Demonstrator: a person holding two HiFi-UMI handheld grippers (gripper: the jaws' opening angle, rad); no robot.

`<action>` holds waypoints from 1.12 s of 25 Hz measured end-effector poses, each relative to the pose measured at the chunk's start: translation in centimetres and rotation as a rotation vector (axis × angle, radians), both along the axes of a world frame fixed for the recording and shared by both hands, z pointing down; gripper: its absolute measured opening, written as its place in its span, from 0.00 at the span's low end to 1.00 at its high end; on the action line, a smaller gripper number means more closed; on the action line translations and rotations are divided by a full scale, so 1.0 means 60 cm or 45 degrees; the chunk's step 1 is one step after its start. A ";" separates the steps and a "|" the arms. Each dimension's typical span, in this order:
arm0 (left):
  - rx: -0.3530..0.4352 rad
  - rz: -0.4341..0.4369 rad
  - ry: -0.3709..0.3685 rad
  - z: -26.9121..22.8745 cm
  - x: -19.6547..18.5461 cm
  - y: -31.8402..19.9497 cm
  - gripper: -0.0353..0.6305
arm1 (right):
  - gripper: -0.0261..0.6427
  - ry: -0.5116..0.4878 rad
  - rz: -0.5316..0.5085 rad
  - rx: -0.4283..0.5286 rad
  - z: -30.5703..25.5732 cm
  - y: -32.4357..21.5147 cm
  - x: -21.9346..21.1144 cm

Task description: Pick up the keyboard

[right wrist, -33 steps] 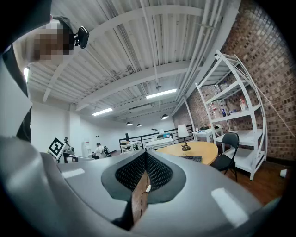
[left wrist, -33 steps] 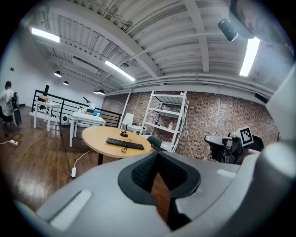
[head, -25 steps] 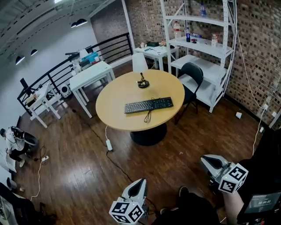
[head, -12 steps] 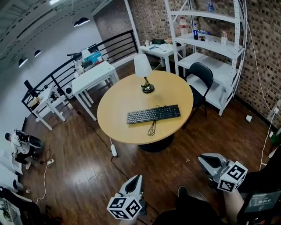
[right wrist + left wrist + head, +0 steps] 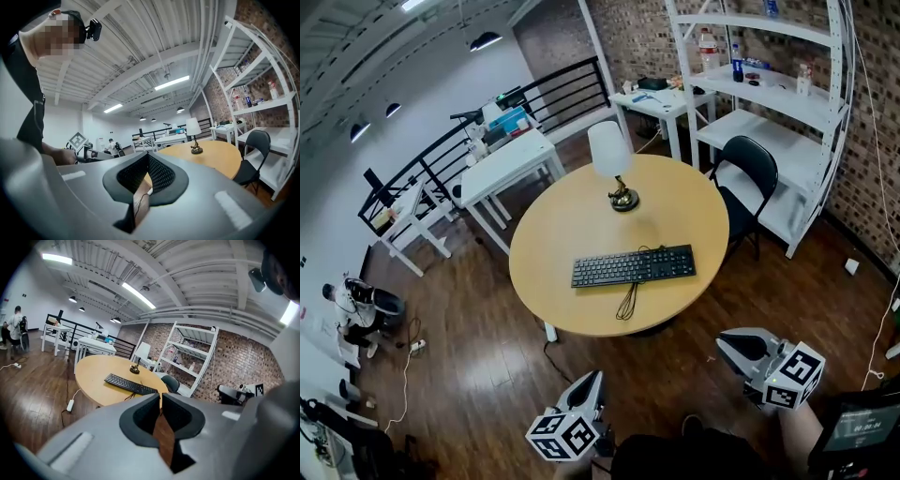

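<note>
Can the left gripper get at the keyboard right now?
Probably not yet: the left gripper hangs over the floor, short of the table. But the way looks free; the keyboard lies near the table's near edge, only its cable in front. The gripper's jaws have just been opening, nothing between them.

Keyboard (image 5: 634, 266) on round table (image 5: 553, 234), lamp (image 5: 612, 159) behind it, chair (image 5: 748, 171) right of table, shelf unit (image 5: 787, 94) behind chair

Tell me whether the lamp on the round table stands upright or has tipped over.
Upright: the lamp has its base flat on the round table, with the stem rising to the white shade above.
</note>
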State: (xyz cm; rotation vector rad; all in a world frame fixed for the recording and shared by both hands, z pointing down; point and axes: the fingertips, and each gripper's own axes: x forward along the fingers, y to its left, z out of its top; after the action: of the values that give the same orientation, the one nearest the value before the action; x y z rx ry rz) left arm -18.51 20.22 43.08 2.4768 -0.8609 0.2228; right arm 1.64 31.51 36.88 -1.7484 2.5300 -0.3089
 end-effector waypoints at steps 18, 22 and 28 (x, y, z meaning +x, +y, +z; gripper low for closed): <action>-0.038 0.062 -0.083 0.060 0.095 -0.300 0.45 | 0.04 0.053 0.006 -0.059 0.013 -0.326 0.086; -0.024 0.089 -0.090 0.063 0.100 -0.365 0.45 | 0.04 0.062 0.022 -0.061 0.012 -0.402 0.097; -0.049 0.088 -0.072 0.067 0.100 -0.444 0.45 | 0.04 0.075 0.033 -0.069 0.009 -0.504 0.113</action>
State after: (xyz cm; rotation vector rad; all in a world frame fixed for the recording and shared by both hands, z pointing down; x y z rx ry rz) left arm -12.49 -6.41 47.11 2.4772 -0.7875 0.3320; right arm 8.43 1.25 37.41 -1.8347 2.5603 -0.3321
